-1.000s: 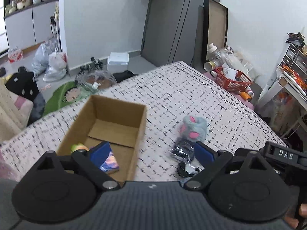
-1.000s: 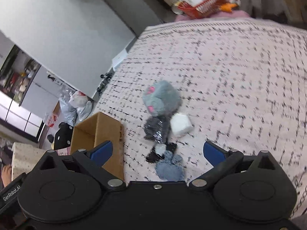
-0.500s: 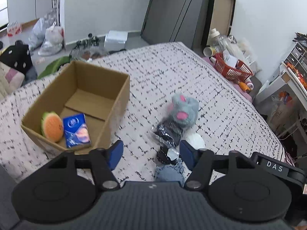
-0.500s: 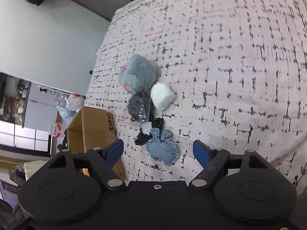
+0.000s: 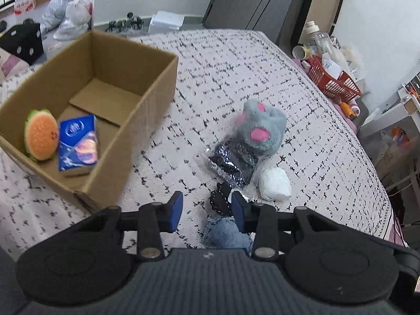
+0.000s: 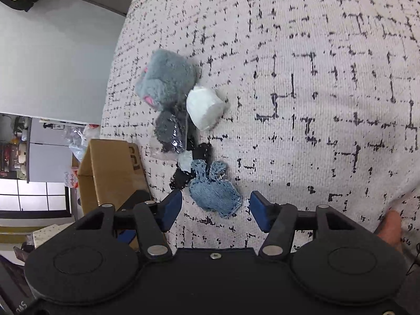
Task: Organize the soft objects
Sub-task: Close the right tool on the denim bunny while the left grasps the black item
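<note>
Burger plush (image 5: 41, 138) and blue packet (image 5: 78, 145) in cardboard box (image 5: 147, 99); both jaws narrowing, still apart, empty.

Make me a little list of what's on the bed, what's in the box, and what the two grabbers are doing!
in box: burger toy, blue tissue pack
on bed: grey plush, shiny black packet, white roll, black cloth, denim bunny patch
left gripper: open, jaws just closing, nothing pinched
right gripper: open, jaws just closing, either side of denim patch, not touching
</note>
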`<state>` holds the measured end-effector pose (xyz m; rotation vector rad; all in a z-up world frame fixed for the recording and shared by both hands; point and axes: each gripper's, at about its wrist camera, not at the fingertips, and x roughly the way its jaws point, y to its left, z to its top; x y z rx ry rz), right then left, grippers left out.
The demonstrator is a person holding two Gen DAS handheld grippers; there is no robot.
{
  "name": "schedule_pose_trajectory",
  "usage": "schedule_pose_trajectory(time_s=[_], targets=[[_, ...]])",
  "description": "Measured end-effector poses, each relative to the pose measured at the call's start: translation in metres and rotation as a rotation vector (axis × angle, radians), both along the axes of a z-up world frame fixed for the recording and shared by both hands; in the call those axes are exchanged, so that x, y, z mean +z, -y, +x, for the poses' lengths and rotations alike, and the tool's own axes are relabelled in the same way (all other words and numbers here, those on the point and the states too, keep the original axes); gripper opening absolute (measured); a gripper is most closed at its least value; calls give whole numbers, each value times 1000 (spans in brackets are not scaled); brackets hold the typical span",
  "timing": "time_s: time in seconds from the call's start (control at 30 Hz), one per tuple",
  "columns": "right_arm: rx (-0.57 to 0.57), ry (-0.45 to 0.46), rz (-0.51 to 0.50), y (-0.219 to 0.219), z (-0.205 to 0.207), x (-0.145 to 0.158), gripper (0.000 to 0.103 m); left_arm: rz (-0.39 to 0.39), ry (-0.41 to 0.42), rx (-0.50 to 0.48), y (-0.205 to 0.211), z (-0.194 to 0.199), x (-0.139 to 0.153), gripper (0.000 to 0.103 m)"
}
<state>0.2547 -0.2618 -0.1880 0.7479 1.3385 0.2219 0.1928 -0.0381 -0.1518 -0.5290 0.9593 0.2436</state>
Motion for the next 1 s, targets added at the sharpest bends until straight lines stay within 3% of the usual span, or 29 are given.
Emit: schedule_pose_trajectory(time_s=[0.5, 0.57, 0.63, 0.67, 0.87, 0.9, 1.0], targets=[[1, -76, -32, -19, 14, -28, 57, -134, -61, 41, -9, 27, -50, 38], [5, -77, -38, -21, 15, -30, 57, -151, -59, 44, -9, 30, -54, 31], [12, -77, -42, -24, 16, -33, 57, -167, -56, 52, -11, 33, -57, 15], [18, -74, -46, -26, 17, -33, 57, -175, -56, 57, -11, 33, -58, 12], [67, -32, -91, -39, 18, -32, 57, -178, -45, 72, -17, 31, -52, 8], [77, -22, -95, -42, 18, -32, 56, -176, -42, 75, -19, 30, -50, 8], [104, -11, -120, -49, 19, -34, 37, -162, -33, 80, -22, 28, -44, 5]])
